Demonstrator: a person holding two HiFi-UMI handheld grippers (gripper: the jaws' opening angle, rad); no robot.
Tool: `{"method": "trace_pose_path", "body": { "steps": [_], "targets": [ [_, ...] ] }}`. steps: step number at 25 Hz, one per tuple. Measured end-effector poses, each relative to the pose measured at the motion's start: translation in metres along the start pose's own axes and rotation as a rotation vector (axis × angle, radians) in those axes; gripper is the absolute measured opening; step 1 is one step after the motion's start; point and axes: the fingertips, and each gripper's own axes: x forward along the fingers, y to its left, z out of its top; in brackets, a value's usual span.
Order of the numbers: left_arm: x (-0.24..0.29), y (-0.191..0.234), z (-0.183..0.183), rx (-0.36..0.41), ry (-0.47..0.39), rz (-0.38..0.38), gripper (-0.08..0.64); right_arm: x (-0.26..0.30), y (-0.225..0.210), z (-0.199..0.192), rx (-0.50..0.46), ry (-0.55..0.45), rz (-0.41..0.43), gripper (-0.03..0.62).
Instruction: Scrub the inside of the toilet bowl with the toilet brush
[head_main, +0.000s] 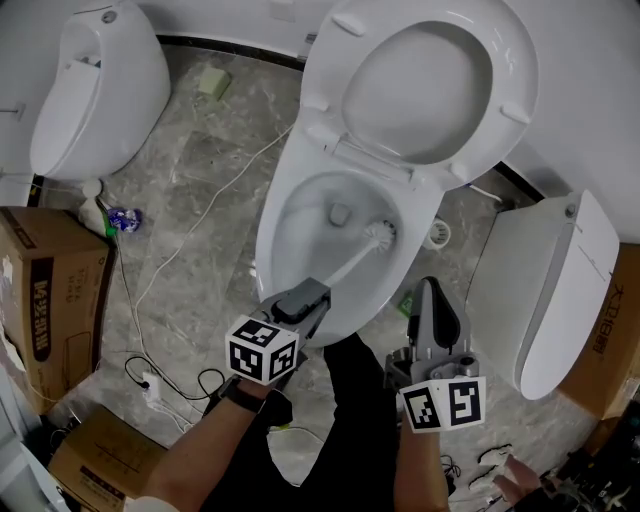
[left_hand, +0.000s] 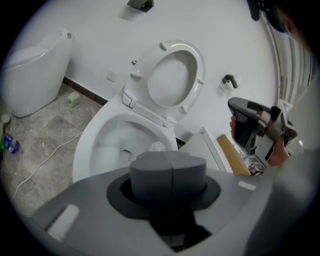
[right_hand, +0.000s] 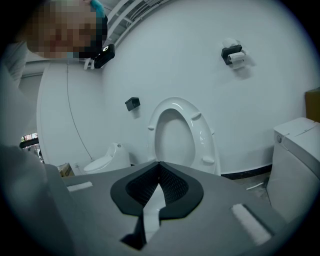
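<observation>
Porcelain of the toilet bowl (head_main: 300, 215) seems touched: sweep firmly, your left gripper (head_main: 312, 300) clamping the toilet brush (head_main: 378, 237), right gripper (head_main: 430, 288) closed, empty.

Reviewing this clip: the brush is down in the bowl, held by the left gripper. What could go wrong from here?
1. The toilet brush has its head high against the inner wall of the toilet bowl, so a brisk stroke could flick water over the rim.
2. A white cable crosses the floor beside the bowl, and splashes might reach it.
3. The left gripper holds the handle at its far end, so it may twist in the fingers.
</observation>
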Motion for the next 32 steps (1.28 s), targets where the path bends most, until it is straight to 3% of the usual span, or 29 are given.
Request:
{"method": "trace_pose_path", "body": {
  "steps": [7,32],
  "targets": [
    [0.031,0.005,-0.002,-0.075,0.030,-0.056,0.155,0.019,-0.011,-0.016,0.004,0.030,0.011,0.012],
    [-0.028,-0.006,-0.050,-0.026,0.198,-0.068,0.155,-0.009,0.011,-0.013,0.033,0.125,0.001,0.012]
  ]
}}
